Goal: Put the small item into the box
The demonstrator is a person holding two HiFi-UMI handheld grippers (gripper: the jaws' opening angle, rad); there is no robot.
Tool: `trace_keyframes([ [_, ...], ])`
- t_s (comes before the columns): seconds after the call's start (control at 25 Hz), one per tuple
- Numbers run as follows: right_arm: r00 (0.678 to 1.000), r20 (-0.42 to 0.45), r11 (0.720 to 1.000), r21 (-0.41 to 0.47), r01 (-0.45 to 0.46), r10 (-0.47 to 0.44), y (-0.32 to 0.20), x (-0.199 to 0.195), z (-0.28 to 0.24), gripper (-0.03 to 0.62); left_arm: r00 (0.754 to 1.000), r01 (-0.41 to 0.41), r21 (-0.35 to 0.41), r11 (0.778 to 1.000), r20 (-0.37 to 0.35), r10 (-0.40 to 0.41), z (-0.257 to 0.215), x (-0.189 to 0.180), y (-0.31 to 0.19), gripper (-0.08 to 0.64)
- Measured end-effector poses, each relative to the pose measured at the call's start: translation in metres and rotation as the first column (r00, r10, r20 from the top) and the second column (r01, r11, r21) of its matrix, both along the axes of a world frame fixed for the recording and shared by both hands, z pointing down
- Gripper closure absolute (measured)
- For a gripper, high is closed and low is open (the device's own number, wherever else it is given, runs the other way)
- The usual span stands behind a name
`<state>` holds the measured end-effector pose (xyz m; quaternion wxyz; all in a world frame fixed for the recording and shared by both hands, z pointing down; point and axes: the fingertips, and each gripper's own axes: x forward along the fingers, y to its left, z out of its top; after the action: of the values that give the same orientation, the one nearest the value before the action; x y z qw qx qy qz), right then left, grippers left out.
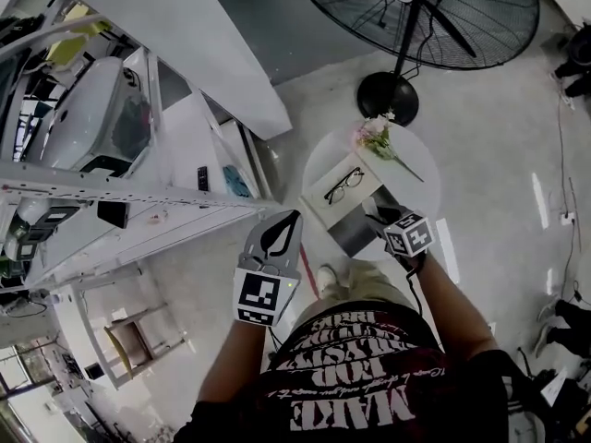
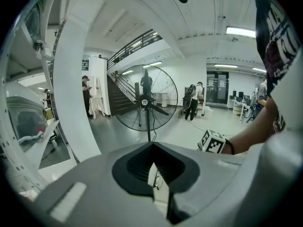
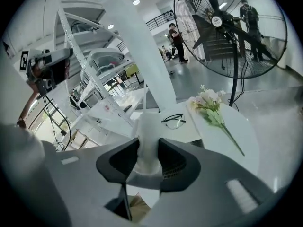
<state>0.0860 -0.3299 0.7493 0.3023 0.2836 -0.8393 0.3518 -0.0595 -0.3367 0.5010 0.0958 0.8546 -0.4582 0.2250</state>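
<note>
Over round table's [image 1: 420, 178] near edge, R gripper [image 1: 379, 210] is clamped on a soft white item [image 3: 147, 126], which stands upright btwn the jaws. It sits close by the grey near side of the box [image 1: 323, 201]; can't tell if item touches box. Glasses [image 1: 344, 184] lie on box's white top, approx centre. Flower sprig [image 1: 380, 141] lies nr table's far edge. L gripper [image 1: 292, 220] hangs off the table, past its left side, over the floor, w/ jaws together, nothing held. Big floor fan [image 1: 416, 7] stands beyond the far edge.
</note>
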Motion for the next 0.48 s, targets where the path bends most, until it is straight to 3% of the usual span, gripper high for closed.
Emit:
trace_keyframes([
  [0.2,0.998,-0.049,0.998,-0.054,0.037,-0.040,0.004,0.002,0.039,0.434,1.000,0.004,0.016,1.000,0.003,-0.004,-0.006,0.004,-0.006,0.560],
  [0.48,0.989,-0.115,0.988,-0.135,0.072,-0.088,0.018,0.005,0.084,0.434,0.999,0.006,-0.027,1.000,0.033,-0.005,0.009,0.003,0.003,0.560],
])
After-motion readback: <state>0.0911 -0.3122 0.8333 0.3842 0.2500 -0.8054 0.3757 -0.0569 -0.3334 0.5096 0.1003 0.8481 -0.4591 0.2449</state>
